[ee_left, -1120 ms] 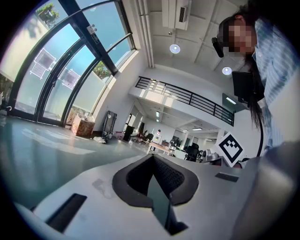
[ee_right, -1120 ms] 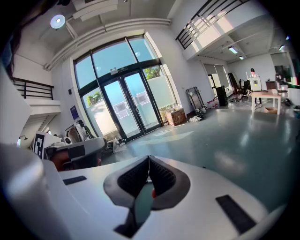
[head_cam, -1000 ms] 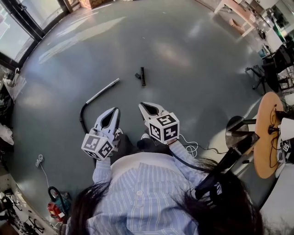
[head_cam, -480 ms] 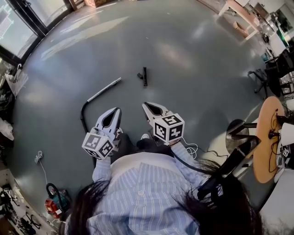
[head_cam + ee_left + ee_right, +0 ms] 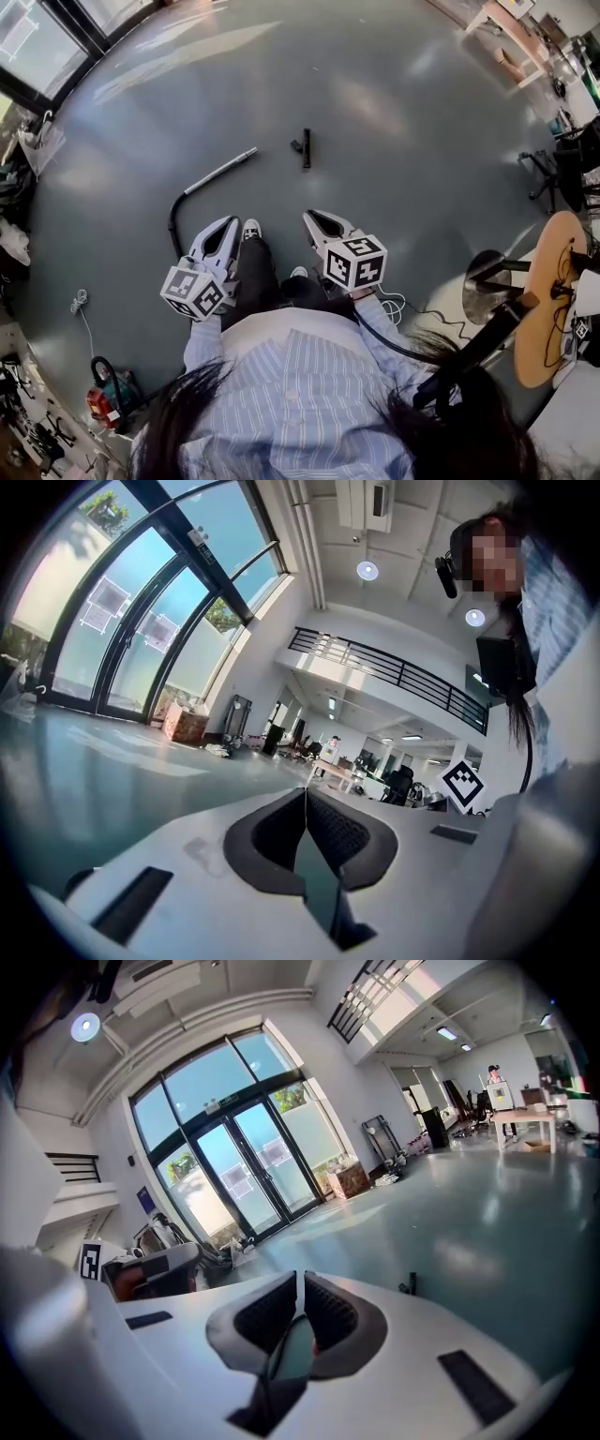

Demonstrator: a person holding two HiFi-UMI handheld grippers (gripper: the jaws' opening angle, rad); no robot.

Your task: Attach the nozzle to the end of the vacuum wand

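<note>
Black nozzle [image 5: 304, 148] lying on grey floor [image 5: 403, 141] at 12 o'clock from right gripper [image 5: 310, 217]; silver wand [image 5: 220, 172] lying at 12 o'clock from left gripper [image 5: 230, 225]; both hovering clenched, empty.

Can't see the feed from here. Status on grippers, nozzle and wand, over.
Left gripper shut, empty; right gripper same. Nozzle and wand apart on floor, untouched. Person's shoe between grippers.

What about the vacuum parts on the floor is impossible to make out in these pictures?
- Head view: the nozzle is too small to show which end takes the wand.
- Head view: the hose runs behind the left gripper; where it leads is hidden.
- Right gripper view: the nozzle is only a tiny dark speck at the edge of the right gripper.
- Left gripper view: neither part appears.
</note>
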